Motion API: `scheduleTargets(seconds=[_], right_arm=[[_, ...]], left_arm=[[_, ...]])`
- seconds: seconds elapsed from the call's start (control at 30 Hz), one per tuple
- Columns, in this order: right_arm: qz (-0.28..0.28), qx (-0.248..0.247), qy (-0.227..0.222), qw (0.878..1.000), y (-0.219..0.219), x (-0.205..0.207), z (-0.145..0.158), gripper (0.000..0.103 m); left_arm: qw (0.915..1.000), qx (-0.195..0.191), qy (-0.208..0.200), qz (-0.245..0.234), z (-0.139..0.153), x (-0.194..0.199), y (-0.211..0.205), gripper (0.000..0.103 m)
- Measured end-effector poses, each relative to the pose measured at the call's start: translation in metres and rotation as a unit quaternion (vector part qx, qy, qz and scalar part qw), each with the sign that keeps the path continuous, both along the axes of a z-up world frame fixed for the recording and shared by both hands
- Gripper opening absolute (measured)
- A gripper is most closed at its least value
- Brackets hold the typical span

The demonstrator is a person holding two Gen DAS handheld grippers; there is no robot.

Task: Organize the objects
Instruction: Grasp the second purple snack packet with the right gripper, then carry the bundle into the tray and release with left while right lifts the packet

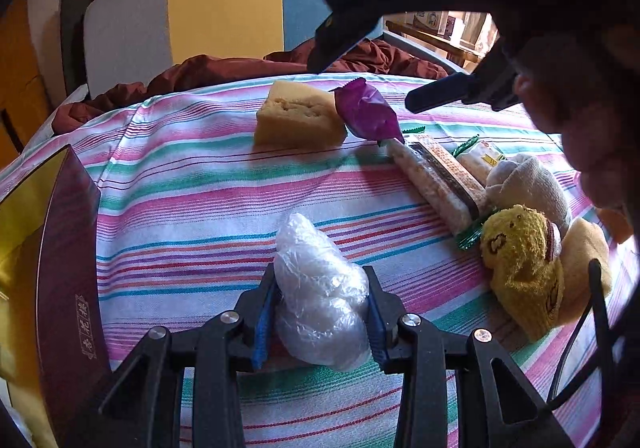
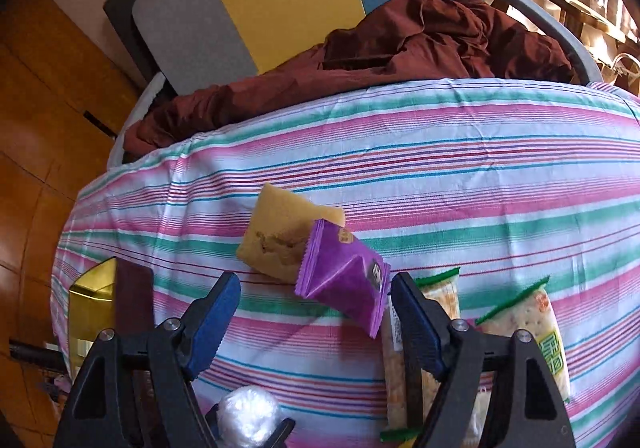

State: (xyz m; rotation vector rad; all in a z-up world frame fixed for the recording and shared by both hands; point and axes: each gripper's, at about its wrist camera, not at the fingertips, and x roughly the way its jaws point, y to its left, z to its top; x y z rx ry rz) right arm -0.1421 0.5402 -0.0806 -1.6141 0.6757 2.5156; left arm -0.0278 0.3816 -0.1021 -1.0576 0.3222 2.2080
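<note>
**Bag gripped, purple packet lined up**

Left wrist: we are pinching the bag (image 1: pixel 320 296) in the left gripper (image 1: pixel 320 312), ready for sorting.

Right wrist: we are holding the right gripper (image 2: pixel 314 312) wide open, empty, above the purple packet (image 2: pixel 344 288) leaning against the cake (image 2: pixel 280 236).

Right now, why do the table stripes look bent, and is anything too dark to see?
Left wrist view: fisheye bows the striped cloth; the right gripper overhead is a backlit silhouette. Right wrist view: same bowing, corners dark, purple packet sharp.
</note>
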Motion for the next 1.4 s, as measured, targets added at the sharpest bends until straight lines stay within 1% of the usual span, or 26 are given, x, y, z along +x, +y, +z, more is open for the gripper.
scheduleTargets(seconds=[0.03,0.07,0.13,0.3,0.33,0.4,0.43,0.53,0.6,0.73,0.87,0.97,1.03,1.13,1.3,1.4], right_arm=[[-0.002,0.017,-0.013,1.000,0.000,-0.002,-0.005,0.045],[-0.005,0.022,-0.008,1.000,0.000,0.001,-0.005,0.035],[-0.010,0.007,0.011,1.000,0.002,0.013,0.000,0.035],[-0.017,0.010,0.047,0.999,-0.005,0.047,0.021,0.035],[-0.020,0.004,0.058,0.998,-0.007,0.057,0.024,0.035],[-0.024,-0.007,0.072,0.997,-0.010,0.070,0.025,0.035],[-0.024,-0.003,0.072,0.997,-0.011,0.076,0.023,0.035],[-0.011,0.017,0.058,0.998,-0.019,0.076,0.018,0.035],[-0.006,0.031,0.063,0.997,-0.022,0.073,0.021,0.035],[-0.002,0.035,0.074,0.997,-0.021,0.073,0.023,0.035],[-0.002,0.038,0.082,0.996,-0.017,0.074,0.026,0.035],[-0.006,0.041,0.083,0.996,-0.013,0.074,0.026,0.035],[-0.011,0.038,0.086,0.996,-0.010,0.074,0.027,0.035],[-0.007,0.039,0.087,0.995,-0.012,0.074,0.028,0.035],[0.008,0.051,0.084,0.995,-0.021,0.074,0.026,0.035],[0.018,0.059,0.087,0.994,-0.027,0.075,0.027,0.035]], left_arm=[[1.0000,0.001,-0.001,0.000,0.000,0.000,0.000,0.040],[1.0000,0.003,-0.002,0.000,0.000,-0.001,-0.001,0.040],[1.0000,0.005,-0.003,0.000,0.000,-0.001,-0.001,0.040],[1.0000,0.008,-0.002,0.001,0.000,0.000,-0.002,0.040],[1.0000,0.009,-0.003,0.001,0.000,0.000,-0.002,0.040],[0.9999,0.013,-0.005,0.001,0.000,0.000,-0.003,0.040],[0.9999,0.014,-0.006,0.001,0.000,0.000,-0.004,0.040],[0.9998,0.018,-0.008,0.001,0.000,-0.002,-0.005,0.039],[0.9998,0.018,-0.007,0.001,0.001,-0.001,-0.005,0.038],[0.9999,0.013,-0.003,0.004,0.002,0.000,-0.004,0.036],[1.0000,0.000,0.007,0.004,0.002,0.003,-0.002,0.036],[1.0000,-0.002,0.003,0.007,0.005,0.005,-0.003,0.036],[0.9999,0.007,-0.008,0.008,0.009,0.008,-0.008,0.036],[0.9999,0.010,-0.004,-0.008,0.019,0.022,-0.012,0.036],[0.9991,0.036,0.006,-0.023,0.049,0.039,-0.029,0.036],[0.9986,0.050,0.006,-0.017,0.066,0.040,-0.046,0.036]])
